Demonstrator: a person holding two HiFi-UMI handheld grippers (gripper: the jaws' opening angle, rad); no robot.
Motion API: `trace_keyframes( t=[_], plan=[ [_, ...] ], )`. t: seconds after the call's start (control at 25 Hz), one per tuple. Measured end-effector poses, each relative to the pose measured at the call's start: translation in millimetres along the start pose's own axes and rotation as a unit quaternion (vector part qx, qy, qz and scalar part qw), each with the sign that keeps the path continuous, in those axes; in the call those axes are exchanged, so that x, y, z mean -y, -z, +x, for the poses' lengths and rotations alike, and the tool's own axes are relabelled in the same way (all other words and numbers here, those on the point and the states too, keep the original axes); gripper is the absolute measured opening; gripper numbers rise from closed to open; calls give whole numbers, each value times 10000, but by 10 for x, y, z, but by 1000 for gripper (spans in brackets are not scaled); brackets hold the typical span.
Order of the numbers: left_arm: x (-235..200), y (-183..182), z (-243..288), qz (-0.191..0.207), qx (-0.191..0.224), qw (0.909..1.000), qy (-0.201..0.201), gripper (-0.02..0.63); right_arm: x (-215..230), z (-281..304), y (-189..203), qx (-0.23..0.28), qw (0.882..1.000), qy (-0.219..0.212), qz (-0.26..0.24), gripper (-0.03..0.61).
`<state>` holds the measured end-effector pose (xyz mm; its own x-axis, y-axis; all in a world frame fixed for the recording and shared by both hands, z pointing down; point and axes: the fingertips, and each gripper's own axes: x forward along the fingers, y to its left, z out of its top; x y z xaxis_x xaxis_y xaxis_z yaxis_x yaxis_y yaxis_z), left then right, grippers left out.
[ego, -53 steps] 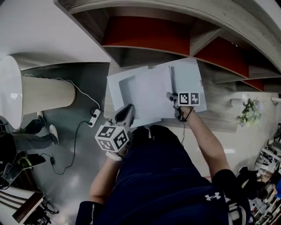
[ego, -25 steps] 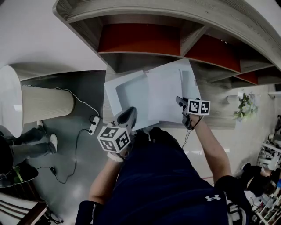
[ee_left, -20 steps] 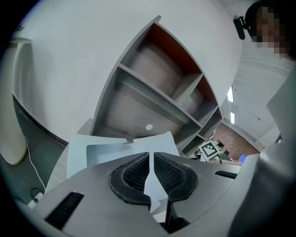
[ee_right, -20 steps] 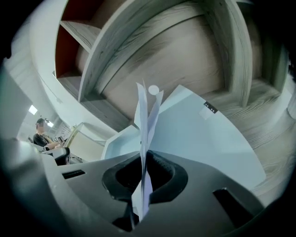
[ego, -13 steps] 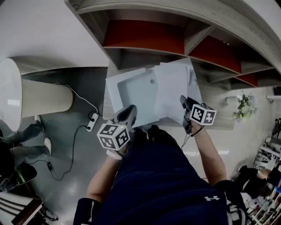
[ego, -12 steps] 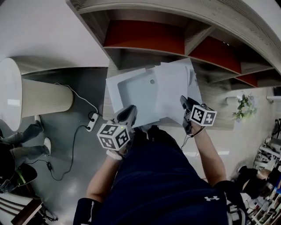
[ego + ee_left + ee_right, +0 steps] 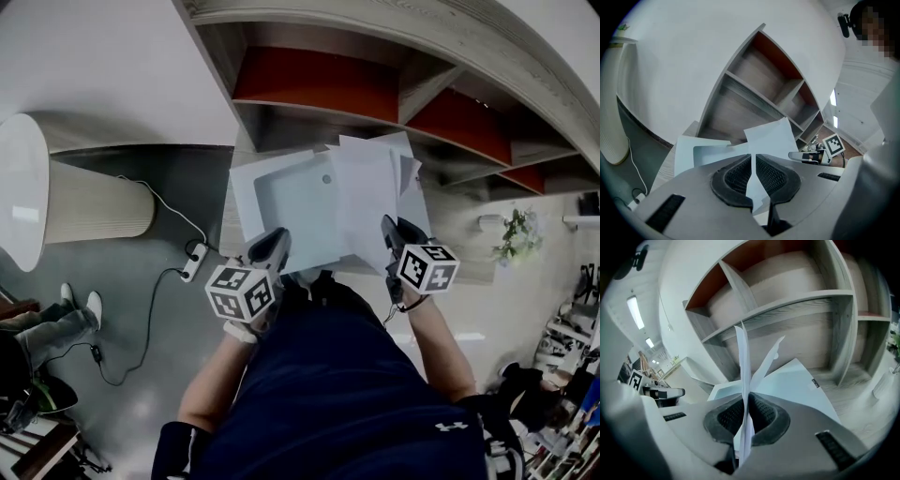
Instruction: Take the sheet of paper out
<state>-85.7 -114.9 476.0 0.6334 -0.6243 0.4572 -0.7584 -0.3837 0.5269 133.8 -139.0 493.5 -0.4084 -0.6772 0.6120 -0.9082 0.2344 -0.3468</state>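
A pale blue folder (image 7: 286, 197) lies on the wooden shelf top (image 7: 459, 258) in front of me. My left gripper (image 7: 274, 238) is shut on the folder's near edge, which runs thin between its pads (image 7: 736, 176). My right gripper (image 7: 386, 228) is shut on a white sheet of paper (image 7: 370, 187) and holds it lifted above the folder's right half. In the right gripper view the sheet (image 7: 743, 362) stands edge-on from between the jaws, with the folder (image 7: 797, 380) below it. The left gripper view shows the raised sheet (image 7: 771, 138) and the right gripper (image 7: 811, 156) beyond it.
A shelf unit with red back panels (image 7: 319, 80) rises just behind the folder. On the floor at the left stand a white cylindrical lamp (image 7: 84, 202) and a power strip with its cable (image 7: 195, 264). A small plant (image 7: 517, 234) sits at the right.
My right gripper has risen and rolled with the sheet, which now stands higher and further out of the folder. The left gripper has kept still on the folder's edge.
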Motion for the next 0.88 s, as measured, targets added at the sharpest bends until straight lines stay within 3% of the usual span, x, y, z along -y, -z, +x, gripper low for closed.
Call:
trace_keyframes(
  t=[0.32, 0.88],
  plan=[
    [21, -60, -66, -49, 117, 9999, 51, 41, -376, -162, -183, 129, 9978, -186, -628, 17],
    [55, -253, -142, -42, 414, 9991, 109, 41, -865, -236, -410, 358, 9912, -685, -1071, 17]
  ],
)
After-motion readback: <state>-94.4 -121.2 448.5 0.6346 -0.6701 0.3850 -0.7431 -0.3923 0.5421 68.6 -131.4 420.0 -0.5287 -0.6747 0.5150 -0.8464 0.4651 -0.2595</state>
